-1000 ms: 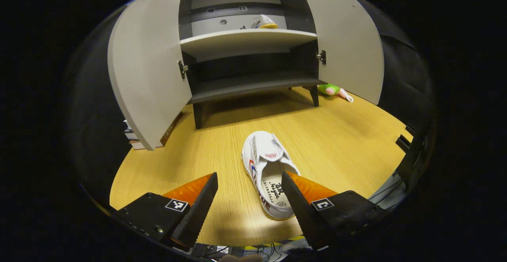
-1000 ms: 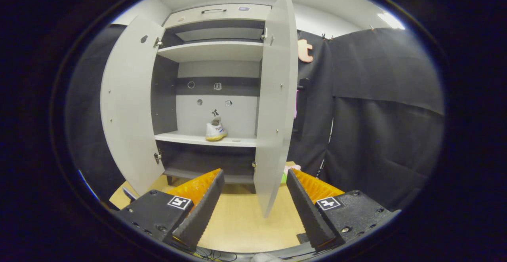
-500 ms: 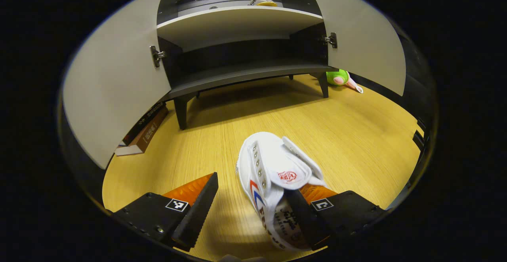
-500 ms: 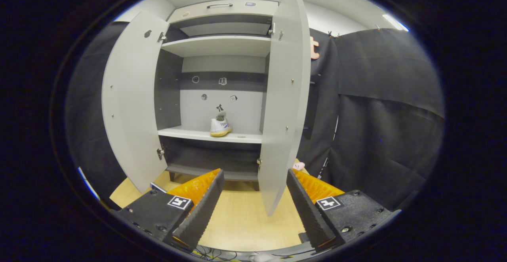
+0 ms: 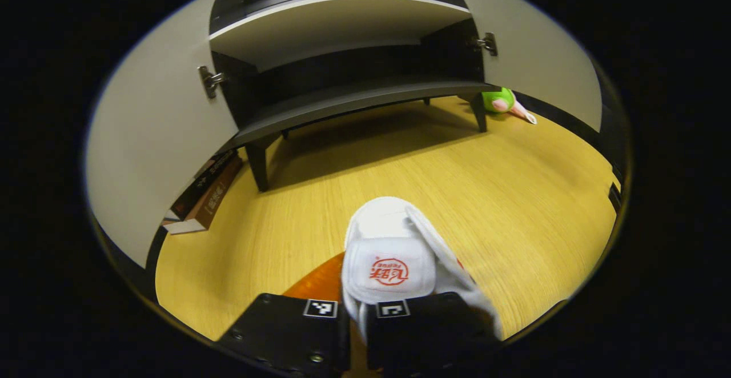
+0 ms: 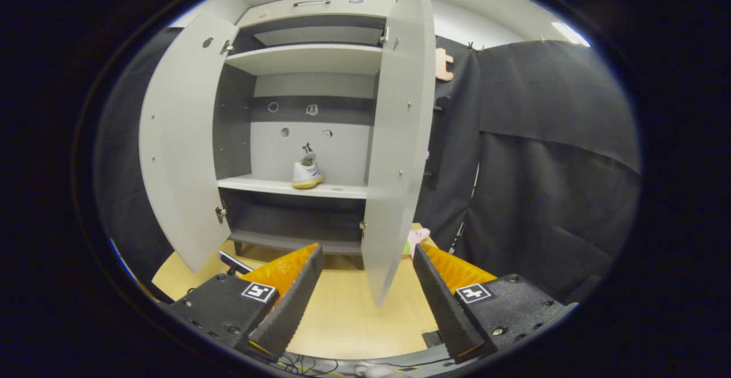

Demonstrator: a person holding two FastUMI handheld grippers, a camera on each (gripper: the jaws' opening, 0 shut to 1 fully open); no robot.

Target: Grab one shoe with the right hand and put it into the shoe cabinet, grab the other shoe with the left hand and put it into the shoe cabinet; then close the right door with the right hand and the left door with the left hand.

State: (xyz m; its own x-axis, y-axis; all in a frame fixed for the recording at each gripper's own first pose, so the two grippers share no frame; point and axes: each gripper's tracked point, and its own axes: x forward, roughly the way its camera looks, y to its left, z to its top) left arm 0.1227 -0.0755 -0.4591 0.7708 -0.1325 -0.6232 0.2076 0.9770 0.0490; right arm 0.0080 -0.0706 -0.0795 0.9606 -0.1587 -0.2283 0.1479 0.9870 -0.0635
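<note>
The heel of the white canvas shoe point(image 5: 394, 258) is hidden at 6 o'clock behind the left gripper point(image 5: 357, 332); the fingertips' contact cannot be seen.

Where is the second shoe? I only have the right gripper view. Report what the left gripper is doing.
Observer: The left gripper is shut on the white shoe, low over the wooden floor.
Operator: Give me the shoe's heading.
Observer: Its toe points toward the shoe cabinet, whose doors stand open.
Operator: Flag anything near the left door.
Observer: Books lie stacked on the floor by the lower edge of the left door, close to a cabinet leg.
</note>
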